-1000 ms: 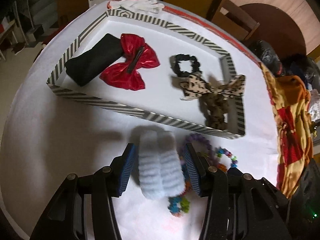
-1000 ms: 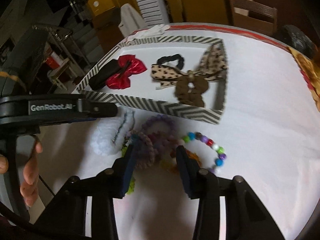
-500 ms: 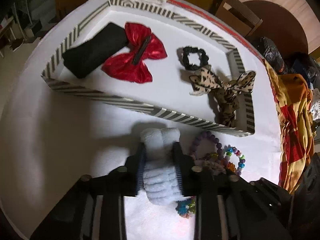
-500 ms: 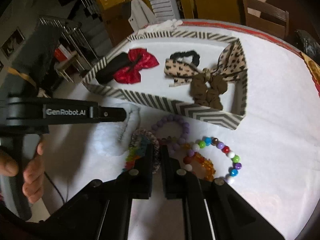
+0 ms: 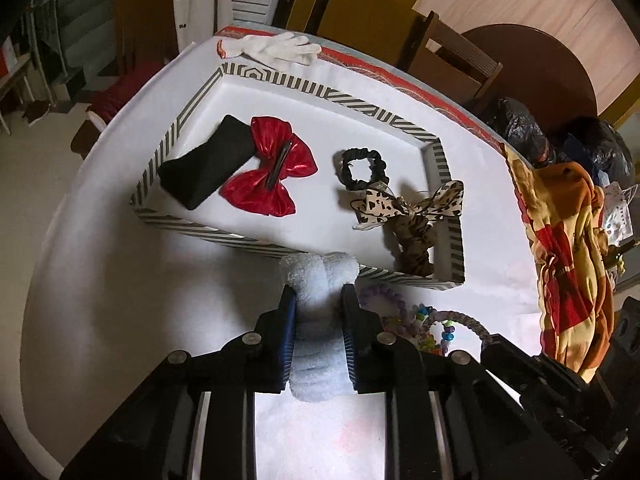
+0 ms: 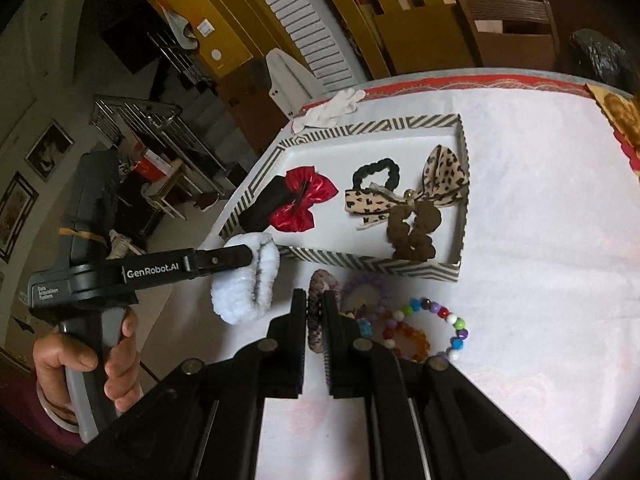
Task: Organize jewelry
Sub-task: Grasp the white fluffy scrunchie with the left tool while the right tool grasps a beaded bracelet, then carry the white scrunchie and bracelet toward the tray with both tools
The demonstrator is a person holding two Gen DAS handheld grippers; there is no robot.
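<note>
Fluffy blue scrunchie (image 5: 320,312): sat pinched across its middle, its free end bulging over the near wall of the striped tray (image 5: 452,236); judged lifted for dropping inside.
Left gripper (image 5: 319,300): fingers closed partway, squeezing the soft scrunchie into a waist; nothing else touched.
Braided scrunchie (image 6: 318,308): stood on edge just in front of the tray, among the loose pieces, clamped so it could go in with the first.
Right gripper (image 6: 316,304): fingers pressed nearly together on the braided scrunchie's band.
Bead bracelets (image 6: 436,328): lay on the white cloth beside the right gripper, outside the tray, judged yet to be sorted.
Tray contents: red bow (image 5: 268,172), black scrunchie (image 5: 362,170) and leopard bow (image 5: 408,206) lay spread apart, leaving bare floor near the front wall for newcomers.
</note>
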